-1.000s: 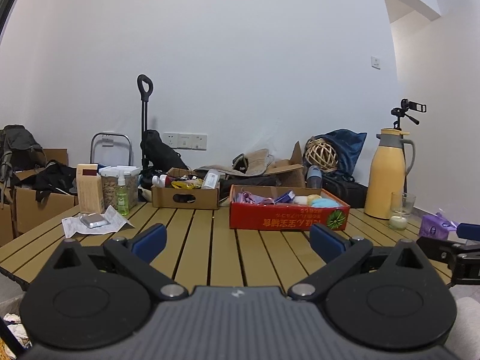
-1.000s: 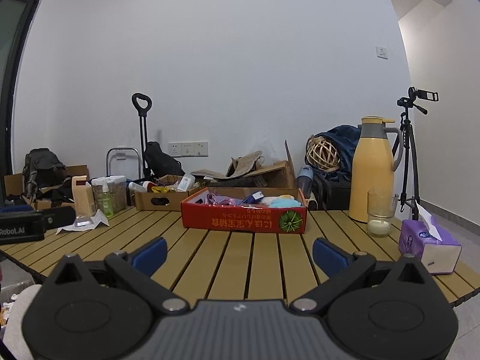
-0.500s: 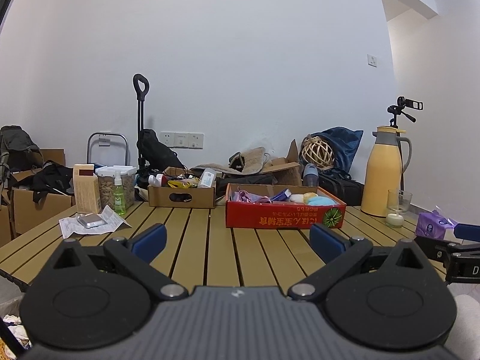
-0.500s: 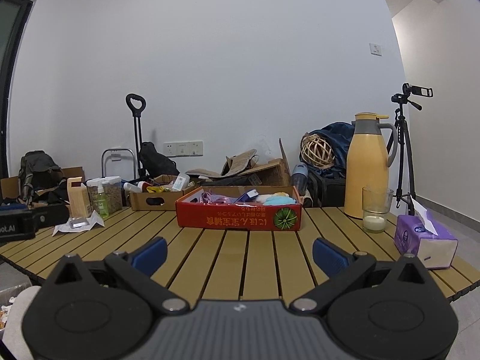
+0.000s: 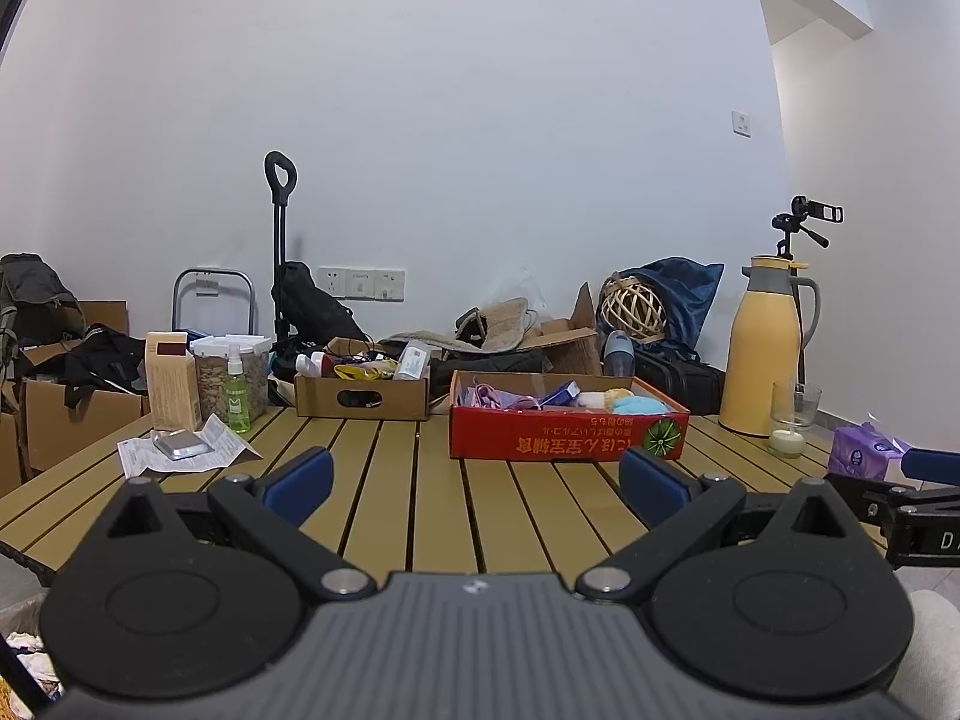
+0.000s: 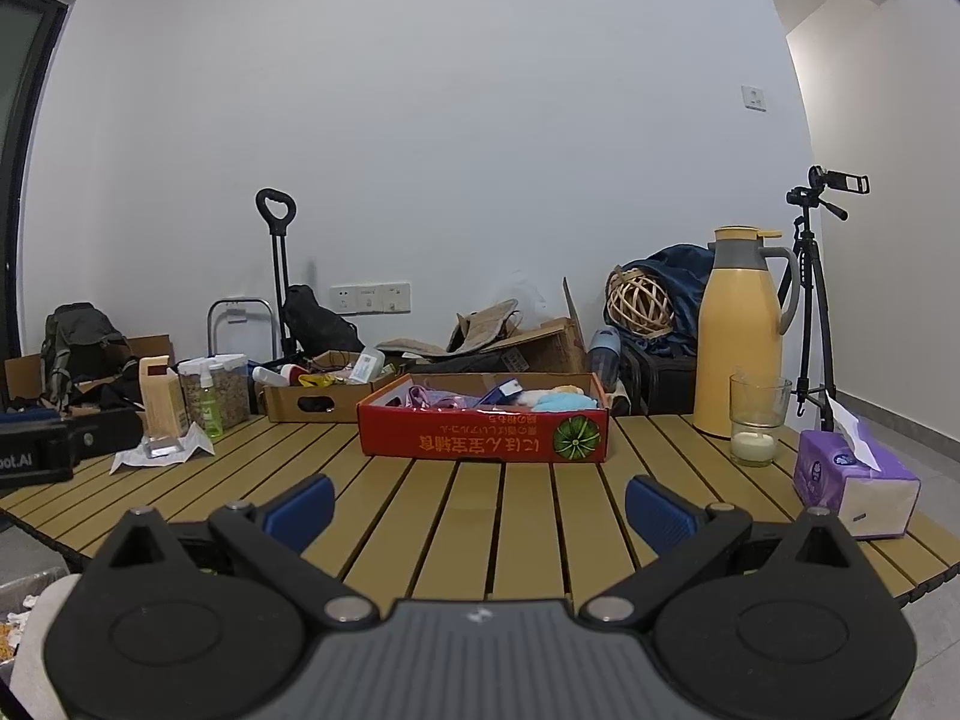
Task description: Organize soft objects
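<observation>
Soft objects (image 6: pixel 540 399) sit in the red box (image 6: pixel 480 444) at 12 o'clock, and with my left gripper (image 5: pixel 474 480) and right gripper (image 6: pixel 477 495) both wide open and empty, I reckon a sloppy reach tips the glass (image 6: pixel 757 420) at 2.

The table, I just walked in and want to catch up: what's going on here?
A person holds a claw in each hand over the slatted table. The left claw and right claw are both open and hold nothing. Ahead sits a red box with soft things inside, including a blue plush. A tissue pack lies at the right. Nothing is being handled yet.
</observation>
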`<state>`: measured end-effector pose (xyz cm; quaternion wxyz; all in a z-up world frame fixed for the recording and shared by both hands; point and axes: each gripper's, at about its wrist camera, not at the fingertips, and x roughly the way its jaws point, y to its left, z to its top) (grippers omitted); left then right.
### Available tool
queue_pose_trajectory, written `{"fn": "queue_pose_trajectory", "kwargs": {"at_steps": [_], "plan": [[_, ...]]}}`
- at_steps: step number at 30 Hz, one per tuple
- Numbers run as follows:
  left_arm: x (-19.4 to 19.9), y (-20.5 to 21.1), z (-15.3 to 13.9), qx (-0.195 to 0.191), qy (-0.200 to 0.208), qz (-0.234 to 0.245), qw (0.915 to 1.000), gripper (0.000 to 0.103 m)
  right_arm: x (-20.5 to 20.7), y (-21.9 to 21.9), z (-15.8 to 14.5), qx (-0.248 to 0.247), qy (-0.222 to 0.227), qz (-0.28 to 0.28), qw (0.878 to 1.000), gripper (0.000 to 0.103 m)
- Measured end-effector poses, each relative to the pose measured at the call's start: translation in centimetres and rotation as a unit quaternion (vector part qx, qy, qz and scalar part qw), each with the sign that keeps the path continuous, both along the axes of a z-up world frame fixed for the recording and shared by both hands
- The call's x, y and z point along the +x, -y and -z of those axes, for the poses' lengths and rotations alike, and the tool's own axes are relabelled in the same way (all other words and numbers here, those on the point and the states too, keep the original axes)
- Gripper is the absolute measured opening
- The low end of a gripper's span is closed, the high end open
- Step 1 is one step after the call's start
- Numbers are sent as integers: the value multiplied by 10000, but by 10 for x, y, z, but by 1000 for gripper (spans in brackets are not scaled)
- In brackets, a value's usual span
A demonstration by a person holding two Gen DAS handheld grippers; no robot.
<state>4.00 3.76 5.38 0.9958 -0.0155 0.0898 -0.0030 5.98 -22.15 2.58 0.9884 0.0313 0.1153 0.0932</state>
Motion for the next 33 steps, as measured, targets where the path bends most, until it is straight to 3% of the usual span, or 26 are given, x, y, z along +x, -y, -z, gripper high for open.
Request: {"fn": "queue_pose_trajectory", "kwargs": {"at_steps": [33], "plan": [[-4,-4,-9,17,150,58,9999,103,-7,-3,-1,-63,186,73,9998,103]]}}
